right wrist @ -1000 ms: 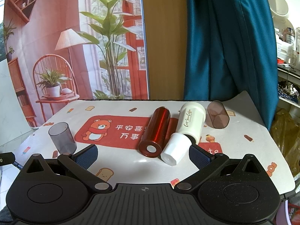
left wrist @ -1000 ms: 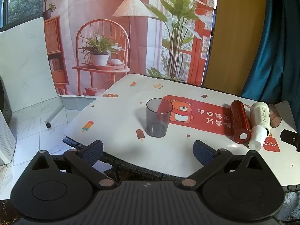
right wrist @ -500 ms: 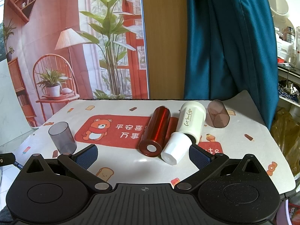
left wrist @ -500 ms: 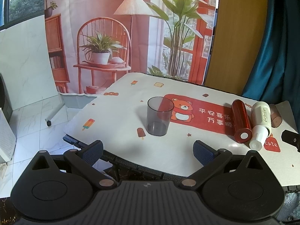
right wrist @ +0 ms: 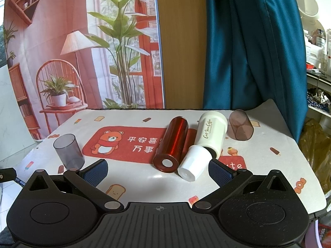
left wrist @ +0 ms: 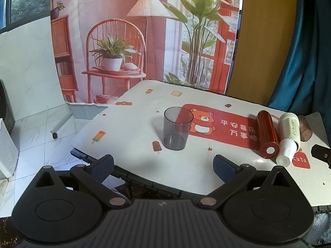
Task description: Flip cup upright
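Observation:
A clear grey cup (left wrist: 176, 128) stands upright on the table's left part, also seen in the right wrist view (right wrist: 68, 150). A red metal tumbler (right wrist: 171, 145) (left wrist: 267, 136), a white coffee cup (right wrist: 204, 143) (left wrist: 288, 137) and a clear brown cup (right wrist: 241, 128) (left wrist: 305, 128) lie on their sides at the right. My left gripper (left wrist: 163, 165) is open and empty, back from the grey cup near the table's front edge. My right gripper (right wrist: 158, 170) is open and empty, just short of the red tumbler and white cup.
The table carries a white cloth (left wrist: 132, 113) with a red bear panel (right wrist: 124, 144). A blue curtain (right wrist: 248, 51) and a wooden panel (right wrist: 182, 41) stand behind it. The floor drops off at the table's left edge (left wrist: 82, 144). Clutter (right wrist: 316, 136) sits to the right.
The left gripper has drawn back slightly from the grey cup, which looks a little smaller and farther. The right gripper and the lying cups have not moved.

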`<state>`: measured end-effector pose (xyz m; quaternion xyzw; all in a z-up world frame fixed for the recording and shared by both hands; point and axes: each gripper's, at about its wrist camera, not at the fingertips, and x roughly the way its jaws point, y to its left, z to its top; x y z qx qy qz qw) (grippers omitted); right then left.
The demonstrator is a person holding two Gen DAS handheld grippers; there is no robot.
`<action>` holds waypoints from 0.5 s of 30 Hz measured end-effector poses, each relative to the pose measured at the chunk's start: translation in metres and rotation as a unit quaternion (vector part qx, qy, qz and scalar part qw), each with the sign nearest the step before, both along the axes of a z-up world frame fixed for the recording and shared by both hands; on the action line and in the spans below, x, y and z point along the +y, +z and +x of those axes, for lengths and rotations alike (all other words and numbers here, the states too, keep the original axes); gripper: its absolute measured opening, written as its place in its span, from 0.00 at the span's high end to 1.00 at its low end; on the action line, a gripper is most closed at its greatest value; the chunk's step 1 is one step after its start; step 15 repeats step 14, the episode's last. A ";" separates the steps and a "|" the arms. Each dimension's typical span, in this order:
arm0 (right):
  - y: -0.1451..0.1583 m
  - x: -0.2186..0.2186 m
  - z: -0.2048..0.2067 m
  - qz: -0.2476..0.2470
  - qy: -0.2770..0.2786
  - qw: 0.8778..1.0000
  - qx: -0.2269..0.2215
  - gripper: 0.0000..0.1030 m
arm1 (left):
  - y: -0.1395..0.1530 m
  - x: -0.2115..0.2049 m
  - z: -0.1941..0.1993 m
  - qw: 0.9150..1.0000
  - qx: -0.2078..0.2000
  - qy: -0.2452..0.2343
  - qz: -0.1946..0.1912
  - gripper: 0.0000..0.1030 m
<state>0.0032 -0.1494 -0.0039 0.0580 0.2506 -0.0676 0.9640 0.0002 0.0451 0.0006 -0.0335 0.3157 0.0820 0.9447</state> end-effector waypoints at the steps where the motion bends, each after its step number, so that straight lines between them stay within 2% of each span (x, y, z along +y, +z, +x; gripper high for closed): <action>1: 0.000 0.000 0.000 0.000 0.000 1.000 -0.001 0.00 | 0.000 0.000 -0.001 1.000 -0.001 0.000 0.000 0.00; 15: 0.001 -0.001 -0.001 0.000 -0.001 1.000 -0.005 0.00 | 0.002 -0.001 -0.002 1.000 -0.009 -0.003 0.000 0.00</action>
